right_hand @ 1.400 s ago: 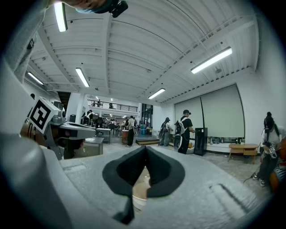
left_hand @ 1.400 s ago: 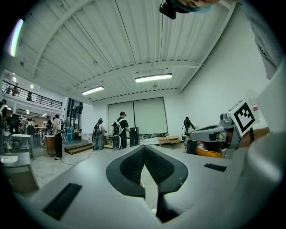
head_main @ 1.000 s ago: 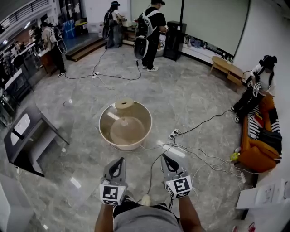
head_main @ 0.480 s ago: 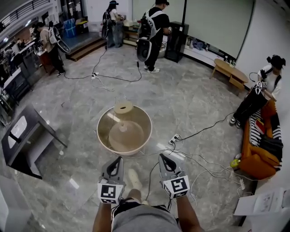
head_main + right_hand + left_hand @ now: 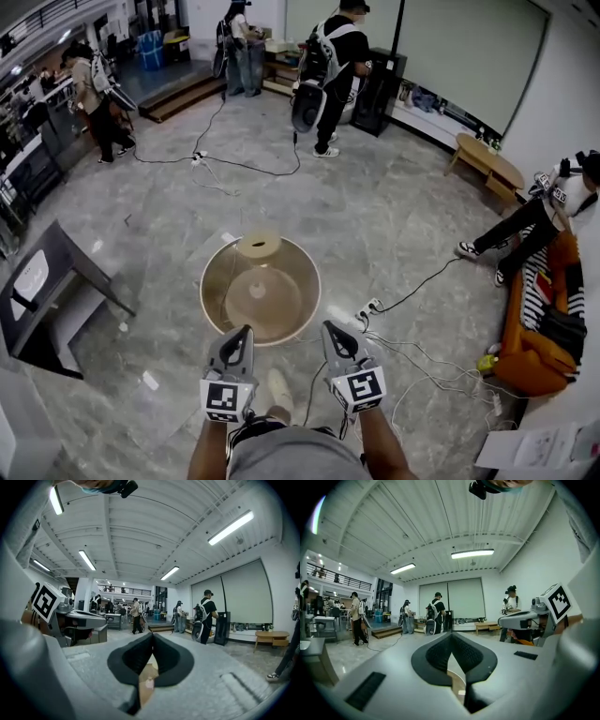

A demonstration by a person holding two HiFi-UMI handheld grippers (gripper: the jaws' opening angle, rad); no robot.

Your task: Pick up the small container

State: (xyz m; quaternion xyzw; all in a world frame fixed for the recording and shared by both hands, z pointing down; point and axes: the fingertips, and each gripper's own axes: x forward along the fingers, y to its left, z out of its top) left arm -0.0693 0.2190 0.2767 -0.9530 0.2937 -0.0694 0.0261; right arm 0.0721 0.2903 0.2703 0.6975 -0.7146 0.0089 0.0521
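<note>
A small round tan container (image 5: pixel 259 246) sits at the far rim of a wide beige basin (image 5: pixel 203 287) on the floor. A domed tan piece (image 5: pixel 262 293) lies inside the basin. My left gripper (image 5: pixel 241 332) hangs just short of the basin's near rim, jaws together and empty. My right gripper (image 5: pixel 331 328) is level with it, to the right, shut and empty as well. In the left gripper view, the left gripper (image 5: pixel 451 637) points over the basin, with tan showing below the tips. The right gripper view shows the right gripper (image 5: pixel 153 636) the same way.
White cables and a power strip (image 5: pixel 369 308) trail across the floor right of the basin. A dark table (image 5: pixel 42 281) stands at the left. An orange sofa (image 5: pixel 536 328) and a seated person (image 5: pixel 548 202) are at the right. Standing people (image 5: pixel 337 56) are far back.
The basin has come nearer to both grippers as the person walked forward. Both grippers stay shut and side by side.
</note>
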